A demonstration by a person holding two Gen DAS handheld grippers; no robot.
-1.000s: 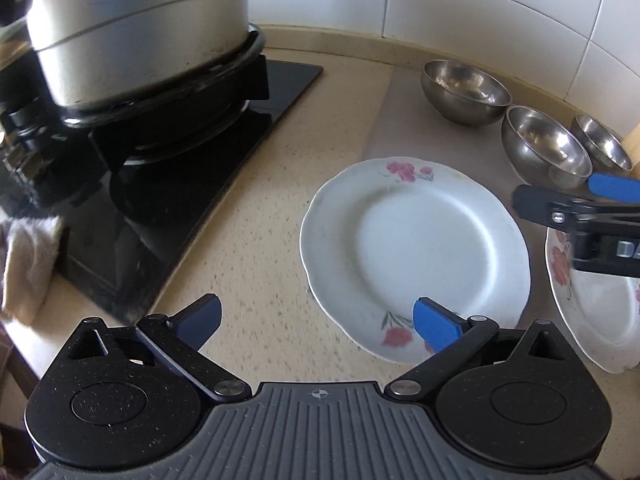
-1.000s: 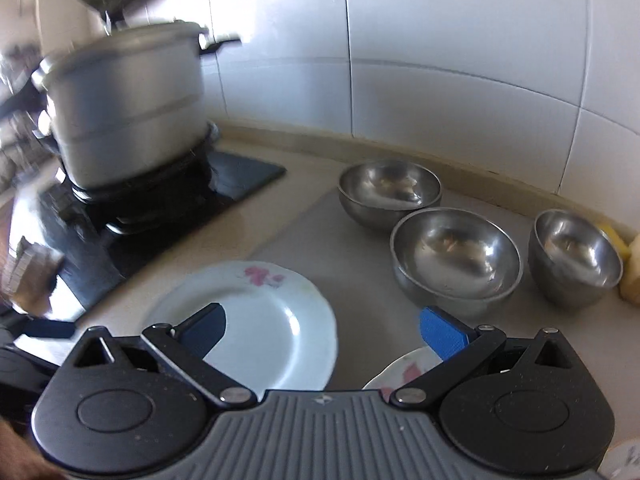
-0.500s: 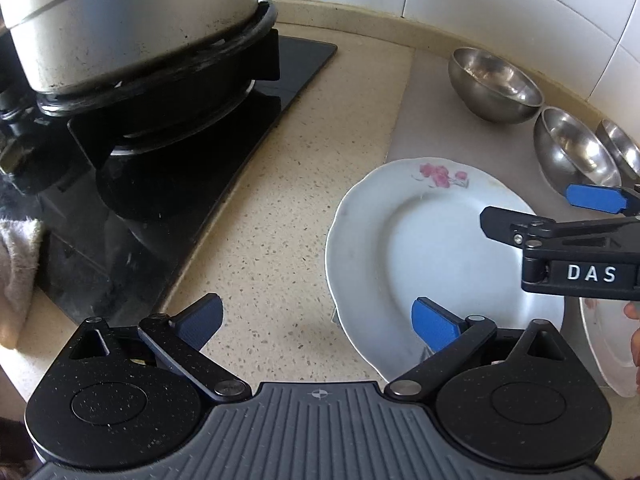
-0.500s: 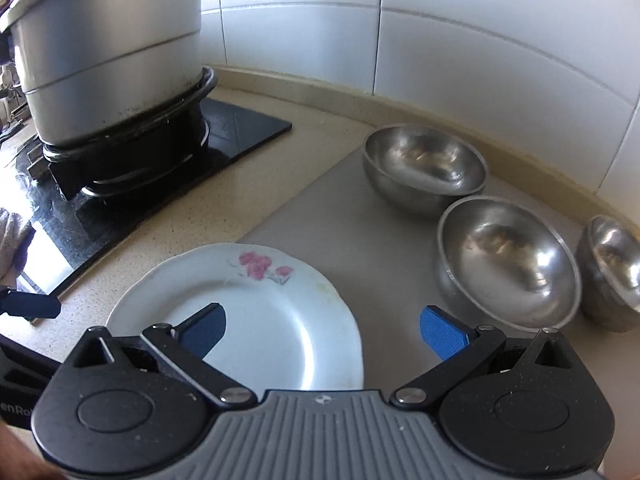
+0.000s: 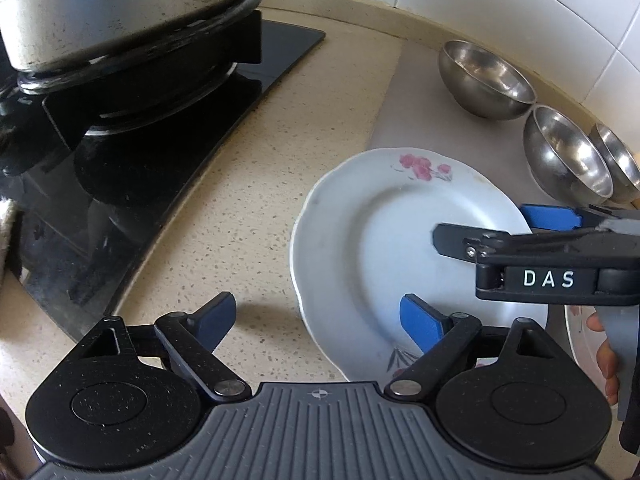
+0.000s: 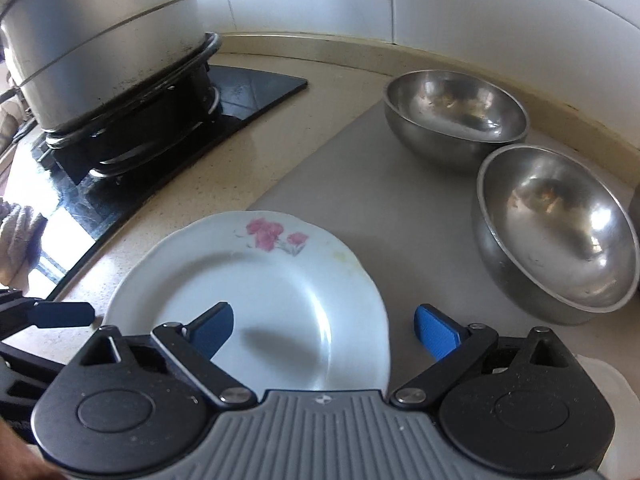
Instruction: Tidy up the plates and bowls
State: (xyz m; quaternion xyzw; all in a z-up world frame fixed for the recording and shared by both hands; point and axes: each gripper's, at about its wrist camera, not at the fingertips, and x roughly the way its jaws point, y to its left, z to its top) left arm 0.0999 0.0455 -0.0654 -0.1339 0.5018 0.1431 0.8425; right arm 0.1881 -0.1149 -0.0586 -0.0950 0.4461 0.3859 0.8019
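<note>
A white plate (image 5: 380, 248) with pink flowers lies flat on the counter, half on a grey mat. My left gripper (image 5: 322, 320) hangs over its left rim, jaws wide and closing, the rim between the fingers but untouched. My right gripper (image 6: 324, 334) straddles the same plate (image 6: 272, 292) at its right rim, also closing and not pressing. A second white plate (image 5: 576, 336) shows at the right edge. Three steel bowls (image 5: 484, 76) (image 5: 564, 152) (image 5: 616, 160) stand in a row along the wall.
A large metal pot (image 5: 100, 12) sits on a black glass hob (image 5: 160, 152) at the left. The grey mat (image 5: 408, 92) runs under the bowls up to the tiled wall. A cloth (image 6: 20, 232) lies beyond the hob. A person's fingers (image 5: 604, 356) hold the right gripper.
Both grippers came down and closer to the flowered plate. The right gripper moved in over its right side, and both pairs of jaws stand slightly narrower.
</note>
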